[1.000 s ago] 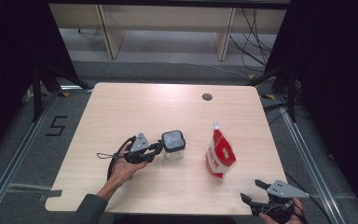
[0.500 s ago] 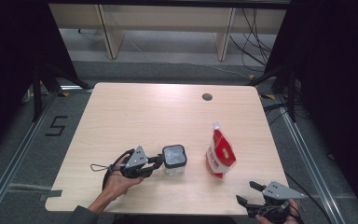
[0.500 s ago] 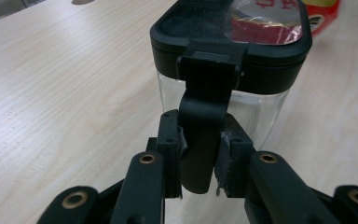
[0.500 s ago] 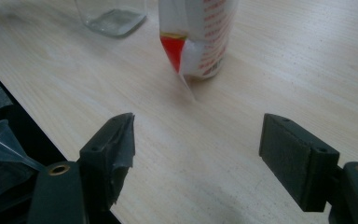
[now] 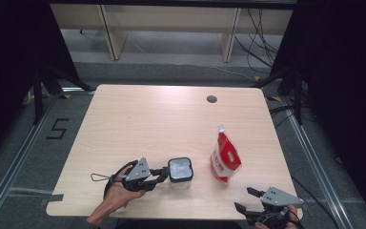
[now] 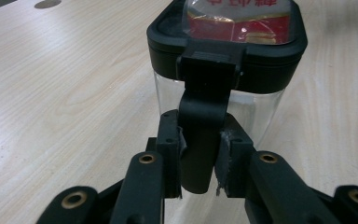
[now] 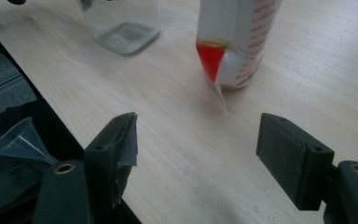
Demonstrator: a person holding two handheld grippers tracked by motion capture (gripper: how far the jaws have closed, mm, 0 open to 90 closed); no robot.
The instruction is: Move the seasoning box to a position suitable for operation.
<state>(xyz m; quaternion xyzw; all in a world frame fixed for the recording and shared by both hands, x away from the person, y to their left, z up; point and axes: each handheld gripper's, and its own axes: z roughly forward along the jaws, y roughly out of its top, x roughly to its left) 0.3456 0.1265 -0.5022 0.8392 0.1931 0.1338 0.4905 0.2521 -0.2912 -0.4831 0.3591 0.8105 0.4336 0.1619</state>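
Table [image 5: 138,114]: pale wood, landmark for all positions below.

Change over the last second: the jar [image 5: 180,172] has slid from mid-table toward the near edge, drawn by the left gripper [image 5: 159,174]; the person's left hand [image 5: 119,193] has pulled back with it. The red-and-white pouch [image 5: 225,156] has not moved. The right gripper [image 5: 246,199] has stayed at the near right corner. Judgement: the jar is being brought within easy reach, probably for unlatching and filling from the pouch.

Left gripper: clenched on the jar's black latch tab [image 6: 200,140], jaws pressed to either side of it.

Right gripper: released, jaws wide apart, nothing between them, hovering over the near edge and aimed at the pouch base [image 7: 235,51].

Containers:
- Jar: clear square body, black lid [image 6: 227,56] seated. Looks empty; bare base visible [image 7: 123,35].
- Pouch: upright, right of the jar, apart from it. Contents hidden.
- Small clear funnel [image 7: 21,140]: below the table's near edge, empty.
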